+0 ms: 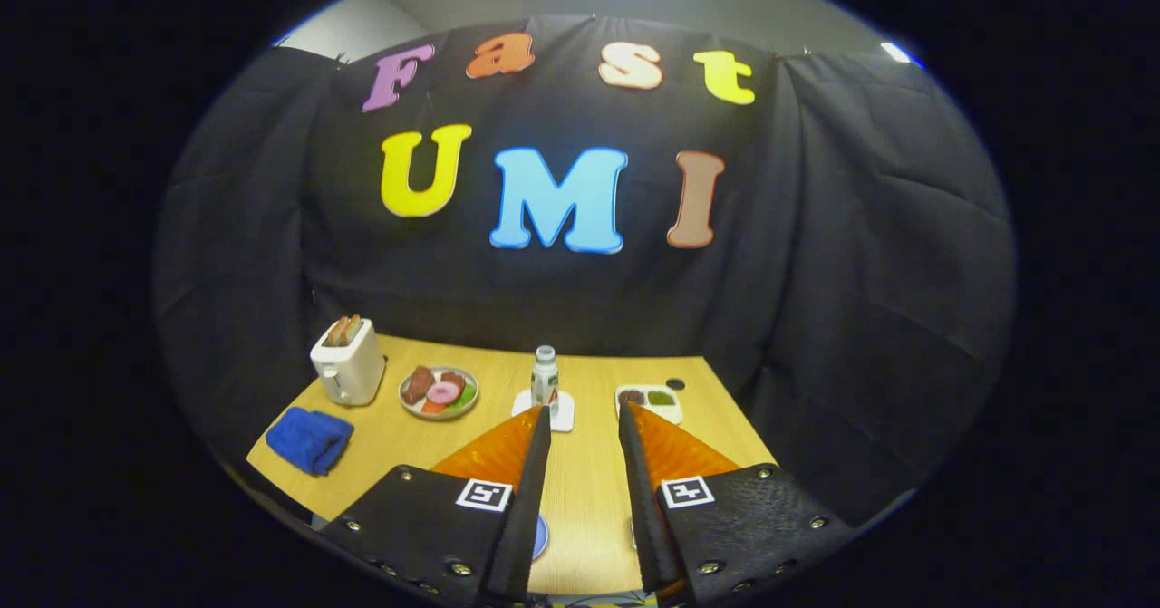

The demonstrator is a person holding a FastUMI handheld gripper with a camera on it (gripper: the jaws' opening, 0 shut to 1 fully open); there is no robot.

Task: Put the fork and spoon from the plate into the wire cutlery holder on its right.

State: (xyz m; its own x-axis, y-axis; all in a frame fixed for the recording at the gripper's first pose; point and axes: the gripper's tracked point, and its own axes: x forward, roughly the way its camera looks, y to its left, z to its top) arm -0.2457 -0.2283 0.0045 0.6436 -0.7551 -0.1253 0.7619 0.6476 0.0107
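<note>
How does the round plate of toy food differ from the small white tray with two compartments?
The round plate, beside the white toaster, is grey and piled with mixed food; the white rectangular tray, just beyond the open gripper, keeps dark and green fillings apart. Both rest flat on the wooden table.

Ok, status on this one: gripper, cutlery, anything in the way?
Gripper open, holding nothing, above the table. Fork, spoon and wire holder not made out. Bottle just ahead of the fingertips.

Pale wood-grain surface (589, 490). White toaster (347, 365) with brown toast. Blue cloth (309, 439). Grey plate (439, 392) bearing brown, pink, green food. White bottle (545, 378) on white coaster (565, 410). Spread black-and-orange tool (584, 427) fingers (535, 463) with black-white square markers.
</note>
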